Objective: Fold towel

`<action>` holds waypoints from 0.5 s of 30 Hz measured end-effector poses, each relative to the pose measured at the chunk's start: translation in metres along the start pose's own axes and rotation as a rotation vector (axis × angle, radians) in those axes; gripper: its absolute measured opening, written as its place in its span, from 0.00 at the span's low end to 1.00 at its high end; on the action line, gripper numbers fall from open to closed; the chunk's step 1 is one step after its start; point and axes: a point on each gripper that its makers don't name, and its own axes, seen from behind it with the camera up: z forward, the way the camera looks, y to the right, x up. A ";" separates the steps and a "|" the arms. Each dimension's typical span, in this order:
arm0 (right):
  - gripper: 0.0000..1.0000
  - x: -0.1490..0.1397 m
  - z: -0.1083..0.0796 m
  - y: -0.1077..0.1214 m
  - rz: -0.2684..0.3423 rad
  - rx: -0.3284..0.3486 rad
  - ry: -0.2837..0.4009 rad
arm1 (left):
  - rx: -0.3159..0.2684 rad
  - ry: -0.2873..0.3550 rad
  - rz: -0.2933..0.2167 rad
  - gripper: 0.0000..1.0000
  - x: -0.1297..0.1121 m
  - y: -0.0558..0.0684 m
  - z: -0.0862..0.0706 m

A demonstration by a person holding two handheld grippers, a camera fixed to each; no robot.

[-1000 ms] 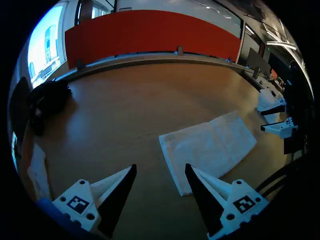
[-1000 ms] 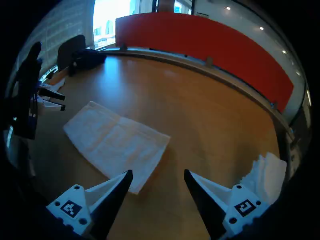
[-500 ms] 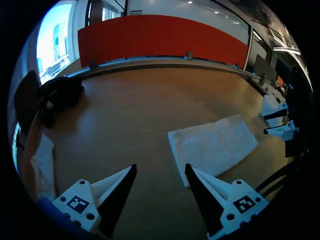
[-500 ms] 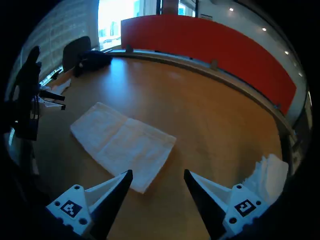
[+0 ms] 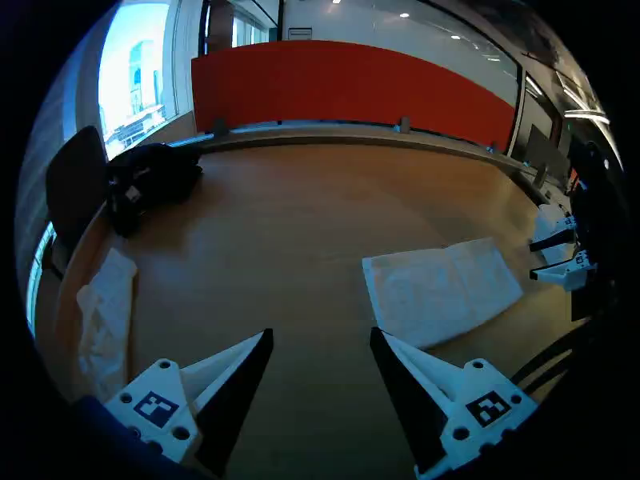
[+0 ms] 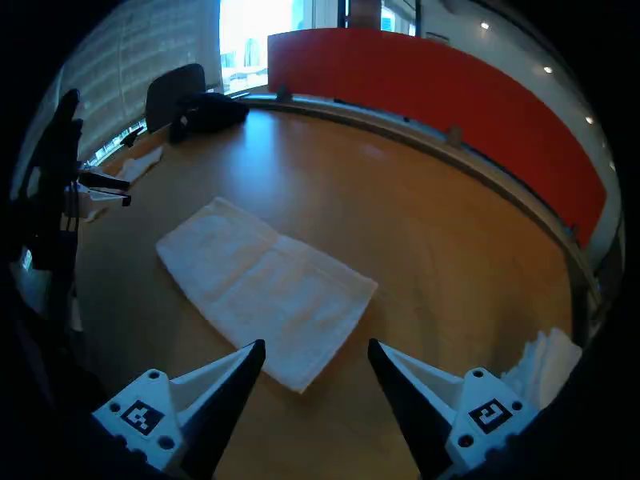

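A white towel [image 5: 442, 288] lies flat on the wooden table, a long rectangle with a crease across its middle. In the left gripper view it sits just beyond my right finger. In the right gripper view the towel [image 6: 264, 286] spreads ahead and left of the fingers. My left gripper [image 5: 318, 340] is open above bare wood, nothing between its fingers. My right gripper [image 6: 315, 350] is open too, hovering over the towel's near edge. The right gripper [image 5: 558, 256] also appears far right in the left gripper view, and the left gripper [image 6: 102, 189] far left in the right gripper view.
A black bag [image 5: 148, 180] lies at the table's far left by a dark chair [image 5: 70, 186]. A crumpled white cloth [image 5: 104, 312] lies near the left edge. A stack of white towels [image 6: 548, 364] sits at the right. A red partition [image 5: 352, 84] bounds the far side.
Both views have swung: the towel drifted right in the left gripper view and right in the right gripper view. The white cloth at the left edge came into sight. Both grippers stayed open.
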 end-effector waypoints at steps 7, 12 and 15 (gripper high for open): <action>0.99 -0.010 0.007 -0.010 -0.036 0.046 -0.036 | 0.037 0.023 -0.033 0.89 0.000 -0.010 -0.017; 0.99 -0.023 0.010 -0.013 -0.064 0.063 -0.076 | 0.051 0.042 -0.045 0.89 0.002 -0.014 -0.029; 0.99 -0.028 0.011 -0.013 -0.078 0.071 -0.094 | 0.059 0.048 -0.049 0.89 0.002 -0.016 -0.033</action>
